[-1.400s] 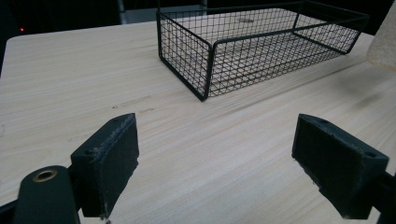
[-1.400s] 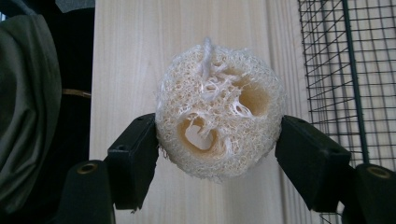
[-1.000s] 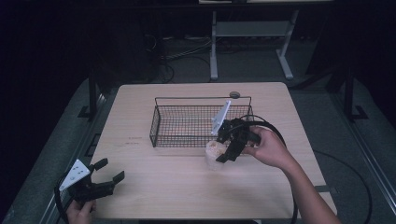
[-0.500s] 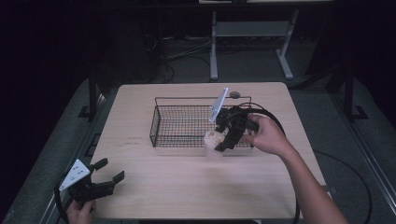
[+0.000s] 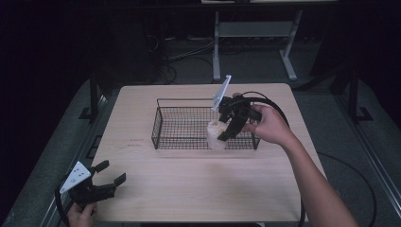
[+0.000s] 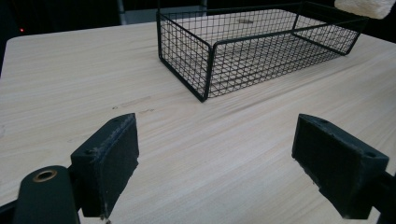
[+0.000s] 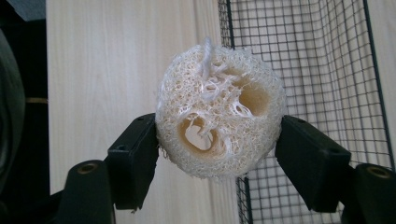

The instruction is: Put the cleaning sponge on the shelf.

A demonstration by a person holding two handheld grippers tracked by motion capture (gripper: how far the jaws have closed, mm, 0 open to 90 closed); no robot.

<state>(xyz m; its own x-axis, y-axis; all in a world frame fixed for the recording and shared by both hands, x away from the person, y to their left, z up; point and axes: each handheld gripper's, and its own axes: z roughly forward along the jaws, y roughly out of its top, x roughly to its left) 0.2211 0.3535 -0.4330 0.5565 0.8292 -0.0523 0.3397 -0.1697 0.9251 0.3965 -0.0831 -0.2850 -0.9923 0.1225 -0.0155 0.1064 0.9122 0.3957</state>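
The right claw (image 7: 217,154) grips a loofah slice (image 7: 218,112) by its sides, cut face toward the camera, above the wire basket's (image 5: 182,126) front rim.

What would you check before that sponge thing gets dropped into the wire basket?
1. Grip: right gripper jaws clamp the loofah on both sides: ok.
2. Position: loofah sits at the basket's near rim, partly over the table; fully over the basket: not ok.
3. Basket floor free of things: ok.
4. Left gripper open and parked at the table's near left corner, out of the way: ok.
5. Height above the rim: cannot tell.
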